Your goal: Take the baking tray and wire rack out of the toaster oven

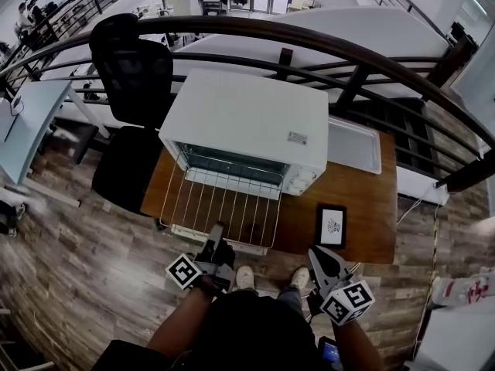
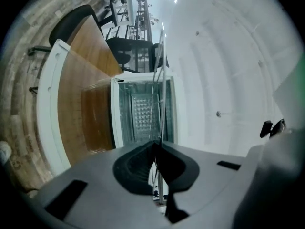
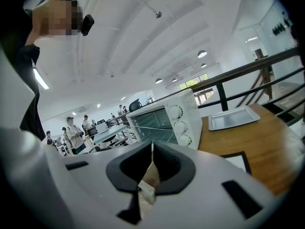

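The white toaster oven (image 1: 247, 118) stands on a wooden table (image 1: 371, 207) with its door folded down. The wire rack (image 1: 224, 203) sticks far out of the oven mouth over the door, towards me. My left gripper (image 1: 216, 239) is shut on the rack's front edge. In the left gripper view the rack (image 2: 160, 92) runs edge-on from the shut jaws (image 2: 156, 144) to the oven cavity (image 2: 143, 113). The silver baking tray (image 1: 354, 144) lies on the table right of the oven, also seen as the tray (image 3: 233, 118). My right gripper (image 1: 321, 255) (image 3: 152, 147) is shut and empty at the table's front edge.
A black-framed card (image 1: 332, 226) lies on the table just ahead of the right gripper. A black office chair (image 1: 131, 76) stands left of the table. A dark railing (image 1: 348, 52) curves behind it. My shoes (image 1: 246, 277) are on the plank floor below.
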`<state>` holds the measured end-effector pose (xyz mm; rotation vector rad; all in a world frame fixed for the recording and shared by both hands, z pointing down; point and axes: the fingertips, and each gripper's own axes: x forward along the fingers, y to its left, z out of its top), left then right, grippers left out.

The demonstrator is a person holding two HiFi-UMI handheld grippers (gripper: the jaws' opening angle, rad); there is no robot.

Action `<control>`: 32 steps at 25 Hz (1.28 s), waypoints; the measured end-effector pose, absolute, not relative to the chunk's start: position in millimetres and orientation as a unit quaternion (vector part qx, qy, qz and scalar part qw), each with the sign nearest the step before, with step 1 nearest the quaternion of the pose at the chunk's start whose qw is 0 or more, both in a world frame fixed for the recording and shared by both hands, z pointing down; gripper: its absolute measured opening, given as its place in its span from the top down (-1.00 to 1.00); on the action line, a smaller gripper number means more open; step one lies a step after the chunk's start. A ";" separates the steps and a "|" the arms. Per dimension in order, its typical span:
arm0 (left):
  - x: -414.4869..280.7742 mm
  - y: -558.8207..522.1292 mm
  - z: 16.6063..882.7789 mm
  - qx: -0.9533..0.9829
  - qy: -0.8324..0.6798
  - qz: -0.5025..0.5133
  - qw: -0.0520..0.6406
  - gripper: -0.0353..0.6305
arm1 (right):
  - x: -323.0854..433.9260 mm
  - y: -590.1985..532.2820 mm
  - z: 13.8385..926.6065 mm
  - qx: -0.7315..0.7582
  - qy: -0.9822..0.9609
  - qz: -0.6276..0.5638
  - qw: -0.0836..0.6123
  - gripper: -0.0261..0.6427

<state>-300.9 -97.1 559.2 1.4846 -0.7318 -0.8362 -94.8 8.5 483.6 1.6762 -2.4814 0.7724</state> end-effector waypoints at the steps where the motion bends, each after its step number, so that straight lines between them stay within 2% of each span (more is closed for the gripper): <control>1: -302.0 -90.8 555.7 0.644 -0.313 -0.360 0.598 0.87 | -94.5 8.6 484.0 0.541 -0.802 0.250 0.024 0.89; 17: -274.3 -26.7 484.3 0.738 -0.221 -0.312 0.557 0.87 | -89.3 20.8 489.3 0.537 -0.807 0.246 0.007 0.89; 32: -141.0 -3.5 439.2 0.797 -0.069 -0.243 0.549 0.87 | 23.5 80.2 459.2 0.644 -0.729 0.228 -0.029 0.89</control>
